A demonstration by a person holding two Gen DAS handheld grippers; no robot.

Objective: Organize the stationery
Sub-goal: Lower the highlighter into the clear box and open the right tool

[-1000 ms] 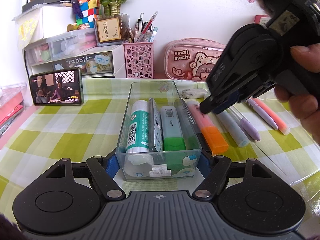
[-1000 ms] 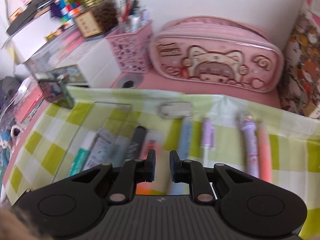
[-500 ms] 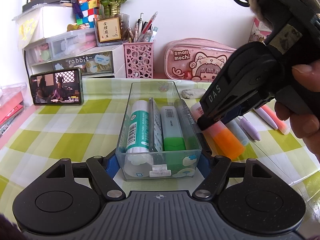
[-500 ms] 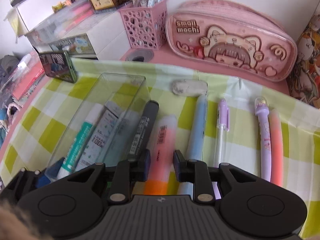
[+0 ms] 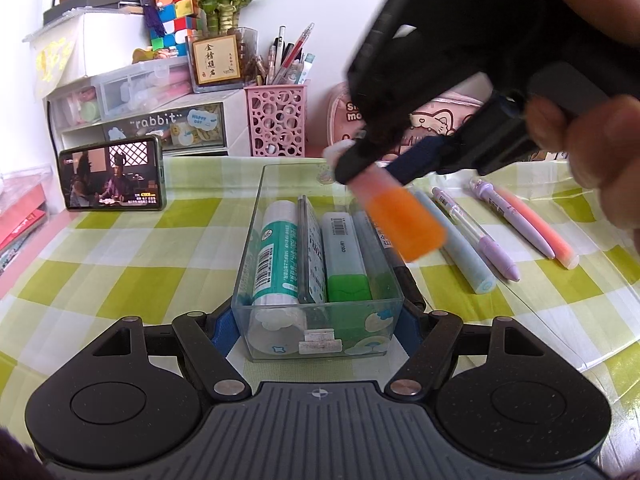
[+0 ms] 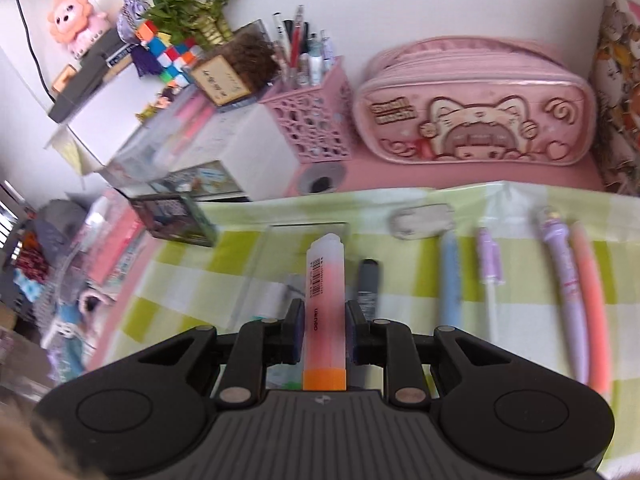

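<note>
orange-capped and pale pink in the barrel, the highlighter (image 6: pixel 323 312) sits pinched between the right gripper's (image 6: pixel 322 336) pads, lifted off the checked cloth (image 5: pixel 132 280). the right wrist view shows its barcode and rounded white end pointing at the far rim of the clear box (image 6: pixel 308 227); the left wrist view shows it instead from the side, tilted over the box (image 5: pixel 316 312), orange cap (image 5: pixel 404 226) lowest. only the left view shows inside the box: a teal glue stick (image 5: pixel 276 256), a green highlighter (image 5: pixel 344 260), a flat card between them. the left gripper (image 5: pixel 318 322) is spread wide, fingers either side of the box's near end. a black marker (image 6: pixel 368 284) lies just beside the box, then a blue pen (image 6: pixel 448 276), purple pens, and a pink one, in a row on the cloth.
</note>
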